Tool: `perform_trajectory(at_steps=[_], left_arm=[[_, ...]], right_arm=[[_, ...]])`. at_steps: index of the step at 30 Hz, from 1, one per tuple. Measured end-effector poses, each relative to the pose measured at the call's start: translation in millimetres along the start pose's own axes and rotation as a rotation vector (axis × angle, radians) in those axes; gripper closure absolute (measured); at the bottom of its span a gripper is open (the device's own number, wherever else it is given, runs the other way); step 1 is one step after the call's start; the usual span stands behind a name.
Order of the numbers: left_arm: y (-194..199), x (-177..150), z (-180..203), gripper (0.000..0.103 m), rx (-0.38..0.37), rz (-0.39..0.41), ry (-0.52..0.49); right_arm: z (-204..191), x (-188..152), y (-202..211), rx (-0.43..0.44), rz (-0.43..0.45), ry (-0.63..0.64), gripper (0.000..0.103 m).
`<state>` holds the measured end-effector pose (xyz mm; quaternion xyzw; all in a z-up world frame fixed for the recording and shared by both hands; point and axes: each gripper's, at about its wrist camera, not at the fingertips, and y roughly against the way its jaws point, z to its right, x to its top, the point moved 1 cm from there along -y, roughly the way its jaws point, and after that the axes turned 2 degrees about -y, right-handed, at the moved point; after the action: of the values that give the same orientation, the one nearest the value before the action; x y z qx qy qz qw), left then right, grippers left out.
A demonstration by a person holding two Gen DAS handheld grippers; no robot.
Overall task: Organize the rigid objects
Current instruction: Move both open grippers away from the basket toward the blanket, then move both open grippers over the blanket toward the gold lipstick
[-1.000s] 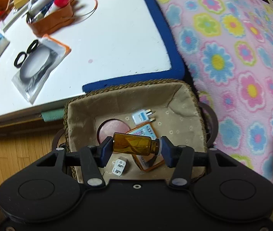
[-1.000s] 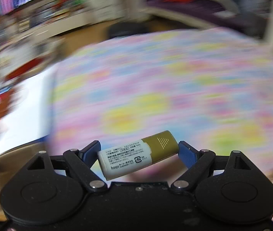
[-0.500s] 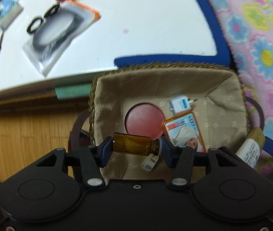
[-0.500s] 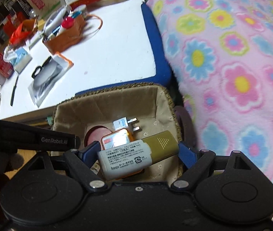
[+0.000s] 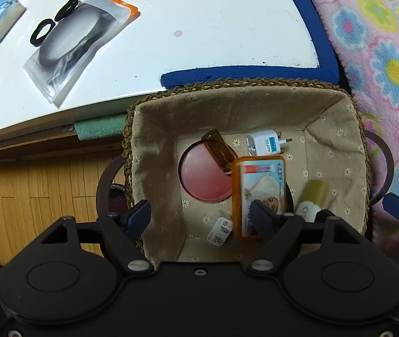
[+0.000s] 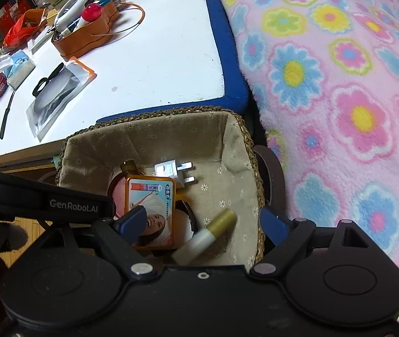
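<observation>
- Left wrist: the left gripper (image 5: 202,213) is hanging wide open and empty over the basket (image 5: 154,129); having just opened, it is letting the vial (image 5: 218,151) lie ahead of its fingers.
- Right wrist: the right gripper (image 6: 199,221) is gaping, gripping nothing; the tube (image 6: 205,234) is lying loose between its fingers, dropped in for sorting.

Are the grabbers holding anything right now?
No. The left gripper has just opened, and the right gripper is open too. The amber bottle and gold-capped tube lie in the basket.
</observation>
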<state>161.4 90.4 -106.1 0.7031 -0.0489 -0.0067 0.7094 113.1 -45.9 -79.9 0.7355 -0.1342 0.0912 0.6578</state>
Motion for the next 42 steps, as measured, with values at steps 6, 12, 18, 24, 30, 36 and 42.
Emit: perform_trajectory(at_steps=[6,12,18,24,30,36,42], left_arm=[[1.6,-2.7,2.8,0.026,0.034,-0.004,-0.018],[13.1,-5.7,22.7,0.026,0.039,-0.011,-0.088],[46.2,-10.9,72.9,0.024,0.059,0.049,-0.174],[69.8,-25.5,144.0,0.025,0.121,0.103,-0.215],[80.3,-35.2,222.7,0.024,0.12,0.187,-0.269],[65.8,-42.3,294.3,0.011,-0.101,0.15,-0.288],[41.8,-28.0,353.8,0.002,0.007,0.017,-0.301]], right_arm=[[10.0,-4.9,5.0,0.0,0.004,-0.021,0.015],[37.9,-10.3,21.8,-0.011,0.029,-0.062,0.015],[82.6,-15.6,47.2,-0.047,0.074,-0.134,0.014],[136.2,-25.7,81.5,-0.111,0.142,-0.255,0.009],[203.3,-36.7,117.1,-0.262,0.21,-0.456,0.003],[277.4,-44.9,122.0,-0.393,0.189,-0.696,0.0],[343.2,-55.9,109.8,-0.468,0.142,-0.86,0.0]])
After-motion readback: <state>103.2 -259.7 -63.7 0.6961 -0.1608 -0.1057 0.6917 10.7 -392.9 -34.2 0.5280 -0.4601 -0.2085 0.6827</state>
